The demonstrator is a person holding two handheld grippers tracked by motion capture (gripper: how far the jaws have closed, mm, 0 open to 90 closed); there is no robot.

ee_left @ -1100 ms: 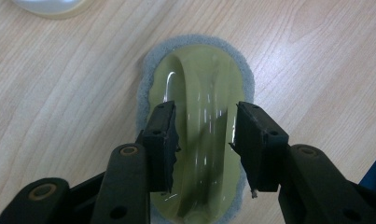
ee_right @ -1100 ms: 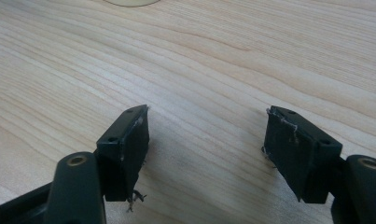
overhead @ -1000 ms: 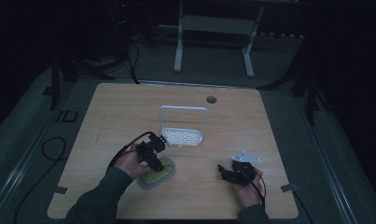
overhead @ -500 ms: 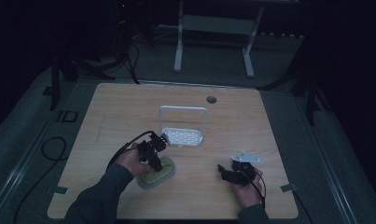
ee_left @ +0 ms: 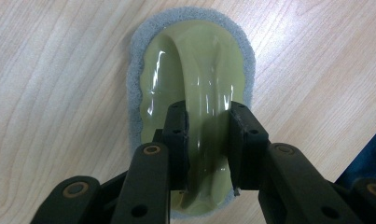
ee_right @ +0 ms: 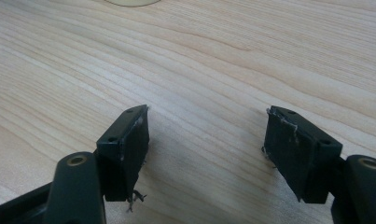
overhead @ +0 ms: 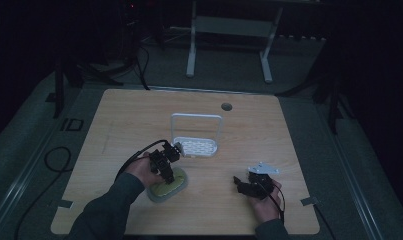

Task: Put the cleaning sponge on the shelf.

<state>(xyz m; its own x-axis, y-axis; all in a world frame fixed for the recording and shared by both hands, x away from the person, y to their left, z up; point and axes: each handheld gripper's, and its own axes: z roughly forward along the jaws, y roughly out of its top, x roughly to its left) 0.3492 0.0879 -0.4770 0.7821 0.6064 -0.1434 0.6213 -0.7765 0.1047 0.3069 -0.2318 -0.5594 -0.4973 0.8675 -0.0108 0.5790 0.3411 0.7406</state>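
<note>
Low in the high view, left of centre, the left gripper sits over a yellow-green scrubber with a grey pad rim, which lies flat on the wooden table. Just above and right of it stands a white rack with a perforated base and an upright hoop handle. At lower right of that frame the right gripper rests near the table's front edge, well apart from the scrubber, a grey three-cornered plate on top of it.

Across the left gripper view, the scrubber fills the middle, its raised glossy handle running down the frame. The left gripper has its two jaws pressed against either side of that handle, clamped on it.

Bare wood grain spans the right gripper view. The right gripper has its jaws spread wide apart, nothing between them, both held just above the table.
</note>
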